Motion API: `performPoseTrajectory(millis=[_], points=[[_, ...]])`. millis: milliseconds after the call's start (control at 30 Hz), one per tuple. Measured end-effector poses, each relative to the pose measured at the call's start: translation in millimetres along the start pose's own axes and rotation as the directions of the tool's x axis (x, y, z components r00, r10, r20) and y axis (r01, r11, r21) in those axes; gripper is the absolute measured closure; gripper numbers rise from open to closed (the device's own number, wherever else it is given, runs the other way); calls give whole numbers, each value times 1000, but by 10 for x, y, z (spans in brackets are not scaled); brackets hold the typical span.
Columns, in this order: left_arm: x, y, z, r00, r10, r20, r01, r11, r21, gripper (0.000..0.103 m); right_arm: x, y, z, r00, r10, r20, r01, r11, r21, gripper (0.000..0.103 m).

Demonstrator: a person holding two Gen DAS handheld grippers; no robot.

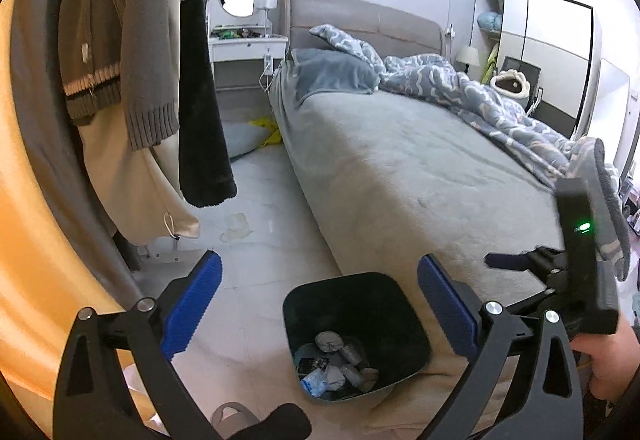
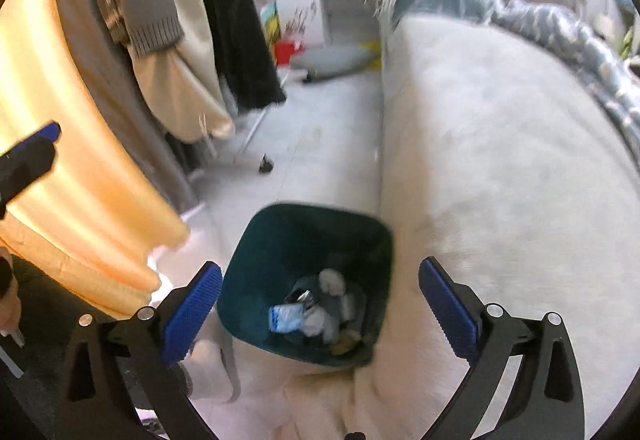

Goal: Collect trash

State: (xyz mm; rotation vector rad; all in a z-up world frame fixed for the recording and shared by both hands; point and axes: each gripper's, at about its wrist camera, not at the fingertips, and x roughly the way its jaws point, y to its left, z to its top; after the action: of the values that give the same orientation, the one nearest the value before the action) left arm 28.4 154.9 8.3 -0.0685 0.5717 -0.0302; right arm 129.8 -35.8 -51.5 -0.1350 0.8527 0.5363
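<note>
Dark teal bin (image 2: 304,240), grey bedsheet (image 1: 400,168), blue wave-patterned duvet (image 1: 460,80), orange curtain (image 2: 60,120), blue-padded jaws.

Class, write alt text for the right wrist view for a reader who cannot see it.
An open hand-held gripper, nothing between its blue fingers, points down at a dark green bin holding crumpled trash. The bin stands on a pale floor beside a grey bed; clothes hang on the left.

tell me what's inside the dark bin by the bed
The bin holds crumpled grey paper wads, a blue and white plastic wrapper and a dark packet. Whatever lies under that pile at the bottom is covered.
</note>
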Motion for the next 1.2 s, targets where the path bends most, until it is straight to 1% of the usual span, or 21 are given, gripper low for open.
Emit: performPoseTrajectory(millis=[67,167,233,400,567,600,767,900,1000,1100,1133,1167,1200], points=[[-81,-59,12,1000,12,14,-12,1000,-2,3,-215,-42,4,999,-18,48,18,1000,7,3],[-195,-101,7,999,34,31,-34,999,-5,3,-581,-111,22,989,-43,139,40,999,25,3],[-282,-144,-1,998,40,44,-40,999,5,3,-823,-156,40,978,-55,200,49,998,36,3],[-370,-216,34,997,44,62,-44,999,12,3,-1274,-248,62,950,-120,289,113,993,41,3],[-420,-346,51,996,51,79,-55,998,42,3,-1666,-420,-35,922,-174,345,166,985,51,3],[-422,-374,34,996,49,80,-53,997,47,3,-1728,-461,-66,915,-197,351,188,980,60,3],[-446,-476,-14,995,40,90,-44,998,48,3,-1988,-648,-248,892,-271,362,251,963,102,3],[-415,-530,-67,996,53,77,-57,997,46,3,-2195,-813,-448,872,-323,368,293,946,137,3],[-402,-563,-112,995,73,64,-76,996,46,3,-2234,-916,-591,876,-327,356,290,944,155,3],[-411,-624,-149,995,75,65,-79,995,59,3,-2152,-946,-673,889,-328,319,293,944,153,3],[-408,-634,-161,995,71,63,-75,995,58,3,-2149,-933,-674,891,-328,315,297,944,143,3],[-400,-635,-171,996,66,58,-69,996,50,3,-2147,-923,-678,894,-319,315,292,948,131,3],[-387,-631,-178,997,61,52,-63,997,40,3,-2137,-908,-686,902,-299,311,277,954,115,3]])
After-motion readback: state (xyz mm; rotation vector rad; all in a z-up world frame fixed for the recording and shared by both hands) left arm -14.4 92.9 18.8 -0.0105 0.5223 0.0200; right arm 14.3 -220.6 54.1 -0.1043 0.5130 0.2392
